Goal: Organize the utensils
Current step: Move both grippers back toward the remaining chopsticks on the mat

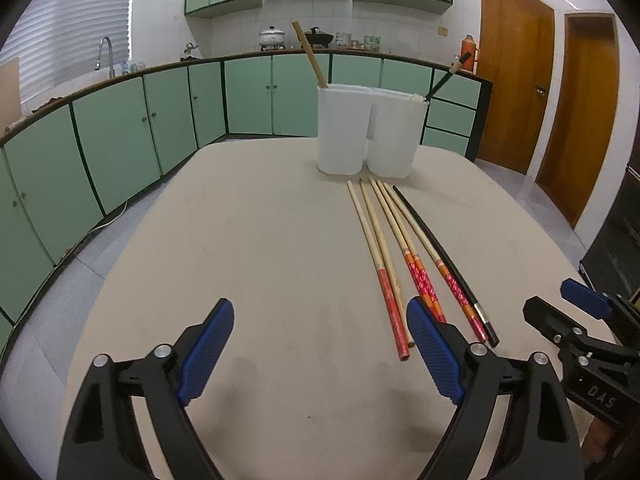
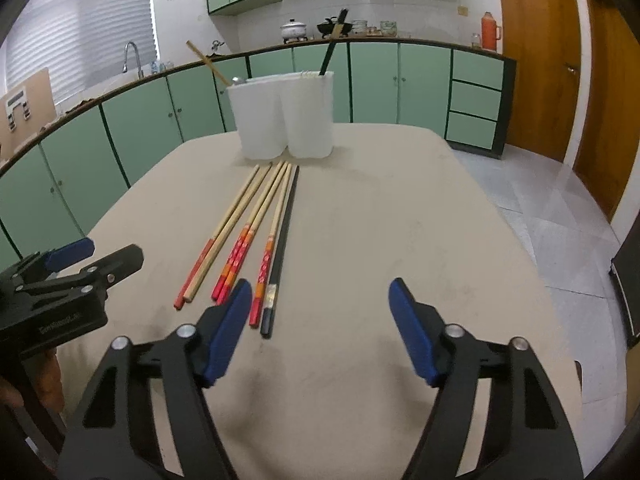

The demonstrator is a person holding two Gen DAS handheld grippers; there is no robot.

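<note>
six chopsticks (five wooden, one black) lie before two white holders; both tongs gape, holding nothing.

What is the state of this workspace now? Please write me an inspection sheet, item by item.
Surface: beige table, bare apart from the job's things.
Job's things: six chopsticks lie side by side before a white two-compartment holder: five wooden chopsticks, most with red ends, and one black chopstick on the right. Already in the holder: a wooden chopstick in the left compartment, a dark chopstick in the right.
Clutter: nothing seen on the table.
Grippers: left gripper open, empty, above the table; right gripper likewise.
Cables: one white cable on the floor by the cabinets.
Surroundings: green kitchen cabinets, sink tap, pots on the counter, wooden doors.
</note>
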